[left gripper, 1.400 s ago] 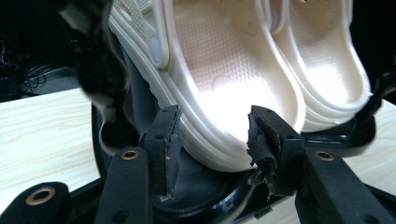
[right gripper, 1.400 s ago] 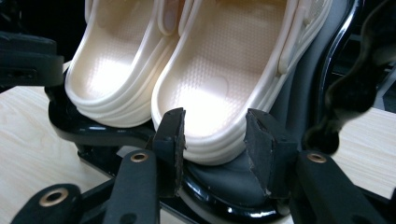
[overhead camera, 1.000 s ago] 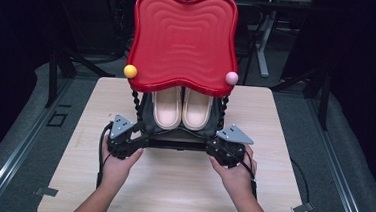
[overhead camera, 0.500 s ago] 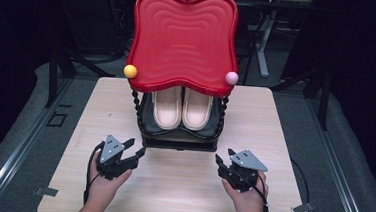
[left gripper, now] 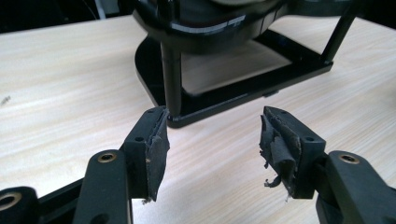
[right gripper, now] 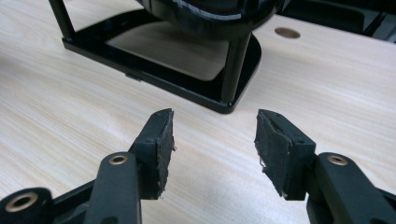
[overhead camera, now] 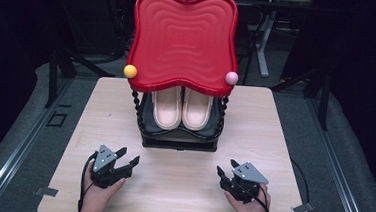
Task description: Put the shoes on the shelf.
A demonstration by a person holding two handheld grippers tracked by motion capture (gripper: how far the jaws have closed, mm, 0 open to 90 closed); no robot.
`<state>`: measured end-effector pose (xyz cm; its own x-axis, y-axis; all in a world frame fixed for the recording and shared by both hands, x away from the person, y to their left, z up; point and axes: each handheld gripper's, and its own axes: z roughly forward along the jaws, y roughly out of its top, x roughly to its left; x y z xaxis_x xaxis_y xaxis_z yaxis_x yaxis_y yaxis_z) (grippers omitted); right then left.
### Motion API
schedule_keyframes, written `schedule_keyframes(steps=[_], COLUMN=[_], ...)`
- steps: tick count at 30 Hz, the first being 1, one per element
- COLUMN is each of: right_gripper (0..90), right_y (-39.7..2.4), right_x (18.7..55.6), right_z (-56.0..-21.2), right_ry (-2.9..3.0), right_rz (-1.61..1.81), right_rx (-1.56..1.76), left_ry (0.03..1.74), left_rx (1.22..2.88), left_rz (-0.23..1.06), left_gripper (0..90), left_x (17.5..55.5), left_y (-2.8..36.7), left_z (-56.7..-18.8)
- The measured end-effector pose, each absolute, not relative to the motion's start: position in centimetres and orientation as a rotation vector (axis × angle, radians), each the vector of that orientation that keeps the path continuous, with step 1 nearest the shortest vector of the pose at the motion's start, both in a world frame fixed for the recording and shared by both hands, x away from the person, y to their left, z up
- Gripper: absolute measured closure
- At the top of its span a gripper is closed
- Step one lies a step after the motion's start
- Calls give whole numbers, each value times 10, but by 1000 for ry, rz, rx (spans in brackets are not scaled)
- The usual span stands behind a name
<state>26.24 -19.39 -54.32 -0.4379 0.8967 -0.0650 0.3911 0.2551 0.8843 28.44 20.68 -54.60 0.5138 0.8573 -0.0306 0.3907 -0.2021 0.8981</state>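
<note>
Stood mid-table: rack (overhead camera: 179,135) holding slippers (overhead camera: 182,108). Let go, jaws just widened, nothing between: left gripper (overhead camera: 124,160), right gripper (overhead camera: 225,175), both near its base. Best kept low and clear of the posts.

High view looks down over the table (overhead camera: 179,195); both gripper views sit low, close, facing the rack's black base (left gripper: 224,100).

Black two-tier rack (overhead camera: 178,141) with red wavy top tray, upright at table centre, pale slippers (overhead camera: 182,108) on its shelf
</note>
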Motion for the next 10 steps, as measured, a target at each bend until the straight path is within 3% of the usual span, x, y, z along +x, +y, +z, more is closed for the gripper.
schedule_keyframes(steps=[10], right_gripper=[453], right_y=[-199], right_x=[268], right_z=[-553], right_ry=[1956], right_rz=[1128], right_rx=[1190], left_ry=[1099], left_rx=[1788], left_rz=[564], left_gripper=[417], left_x=[289], left_y=[209], left_z=[-553])
